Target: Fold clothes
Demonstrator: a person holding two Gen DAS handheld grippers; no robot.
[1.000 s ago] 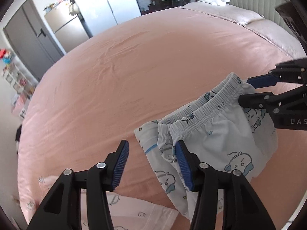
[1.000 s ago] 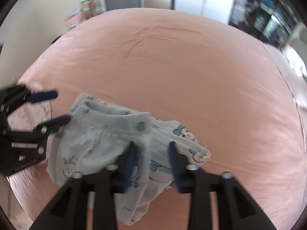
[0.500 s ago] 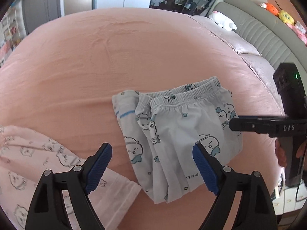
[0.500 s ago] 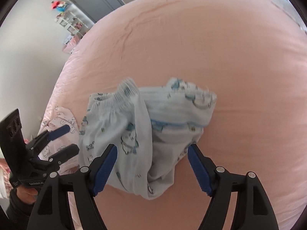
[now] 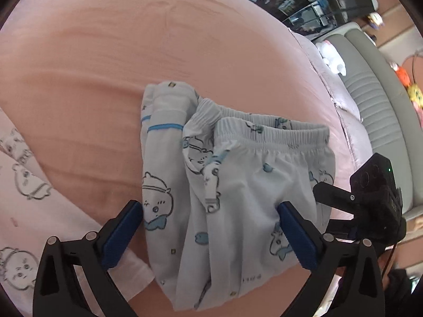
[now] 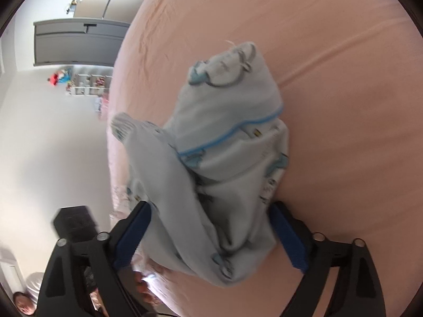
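A folded pair of pale blue shorts (image 5: 232,185) with cartoon prints and an elastic waistband lies on the pink bed sheet (image 5: 105,52). My left gripper (image 5: 211,235) is open, with its fingers on either side of the near end of the bundle. My right gripper (image 6: 211,237) is open wide, its blue pads on either side of the same bundle (image 6: 219,174) from the other side. The right gripper also shows in the left wrist view (image 5: 364,206) at the right edge of the shorts.
A white-pink garment with cartoon faces (image 5: 23,211) lies at the left of the bed. A grey padded headboard (image 5: 383,105) and a white soft toy (image 5: 333,58) are at the far right. A grey door (image 6: 76,42) and toy shelves (image 6: 87,84) stand beyond the bed.
Both grippers have let go of the shorts and opened wide. The shorts now lie folded on the sheet, and both grippers have come in close around the bundle.
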